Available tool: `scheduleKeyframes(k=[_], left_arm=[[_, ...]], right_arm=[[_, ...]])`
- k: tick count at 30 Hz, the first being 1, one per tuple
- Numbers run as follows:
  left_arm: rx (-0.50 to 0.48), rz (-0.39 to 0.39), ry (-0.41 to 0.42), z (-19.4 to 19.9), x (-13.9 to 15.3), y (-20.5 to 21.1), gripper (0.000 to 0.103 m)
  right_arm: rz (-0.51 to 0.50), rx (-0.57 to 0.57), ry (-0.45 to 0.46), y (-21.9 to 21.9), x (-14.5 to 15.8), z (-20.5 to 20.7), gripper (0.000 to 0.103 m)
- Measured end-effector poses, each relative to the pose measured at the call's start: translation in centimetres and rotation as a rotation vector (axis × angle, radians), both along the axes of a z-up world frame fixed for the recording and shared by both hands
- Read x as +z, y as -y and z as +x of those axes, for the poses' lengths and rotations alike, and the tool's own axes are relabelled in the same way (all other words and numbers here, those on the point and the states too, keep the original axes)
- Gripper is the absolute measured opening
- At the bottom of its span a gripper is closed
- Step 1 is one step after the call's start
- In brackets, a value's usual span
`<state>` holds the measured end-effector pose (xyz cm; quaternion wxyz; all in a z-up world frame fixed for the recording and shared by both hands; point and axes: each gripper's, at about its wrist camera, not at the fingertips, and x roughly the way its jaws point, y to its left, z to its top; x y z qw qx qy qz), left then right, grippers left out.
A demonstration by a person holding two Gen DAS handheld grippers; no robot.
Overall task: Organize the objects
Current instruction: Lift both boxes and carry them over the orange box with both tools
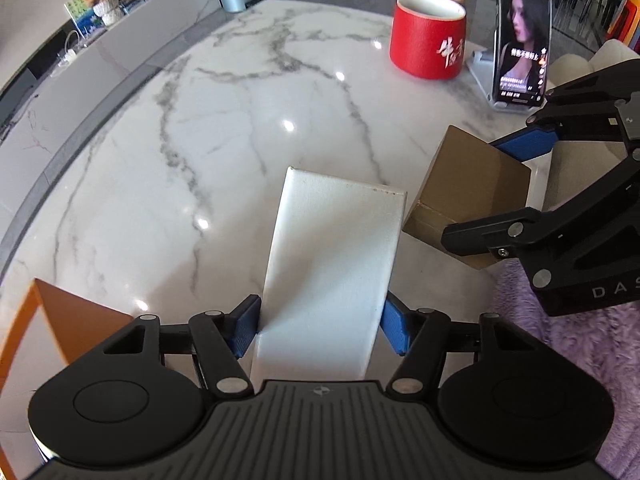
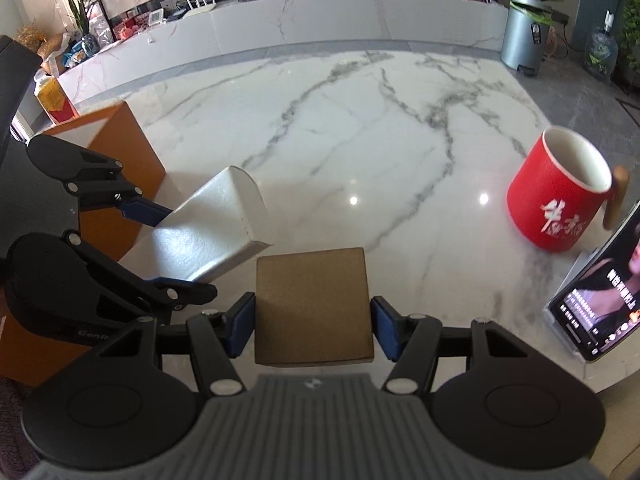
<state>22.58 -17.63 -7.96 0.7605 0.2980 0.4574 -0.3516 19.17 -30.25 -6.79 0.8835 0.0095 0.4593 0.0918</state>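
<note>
Two boxes are in the air at once, so the step in hand reads as carrying both to wherever they belong, and doing it well means keeping them apart and level. Farthest left stands the orange box [image 2: 120, 184], upright near the table edge; judging by its place it could be where the others are to be lined up, though that is a guess. Next comes the left gripper [image 1: 320, 330], its blue pads pressed on both sides of the white box [image 1: 332, 264], which is clear of the marble table [image 1: 224, 120] and tilts away from the camera. Its far corner sits just beside the brown cardboard box [image 2: 312, 304], which the right gripper [image 2: 312, 326] clamps between its pads. Because that gap is slight, the hands should part a little before any turn, or the boxes may knock and slip in the pads. Further right the red mug [image 2: 560, 200] and the phone on its stand [image 2: 600, 300] stand well apart from the carried boxes; the right-hand box should be kept from swinging toward them.
</note>
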Motion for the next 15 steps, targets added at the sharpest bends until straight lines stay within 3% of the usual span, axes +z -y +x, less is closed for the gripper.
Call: scheduleKeyframes(k=[10,15], left_arm=[[-0.025,-0.071,0.108,-2.6,8.8,-5.3,0.072],[-0.004,0.044,0.226,-2.3,12.1,-8.6,0.071]], right_arm=[[0.019,0.120,0.131,-3.8,7.1,-2.0,0.063],[0.058,0.234,0.170,-7.6,9.9,-1.7,0.063]])
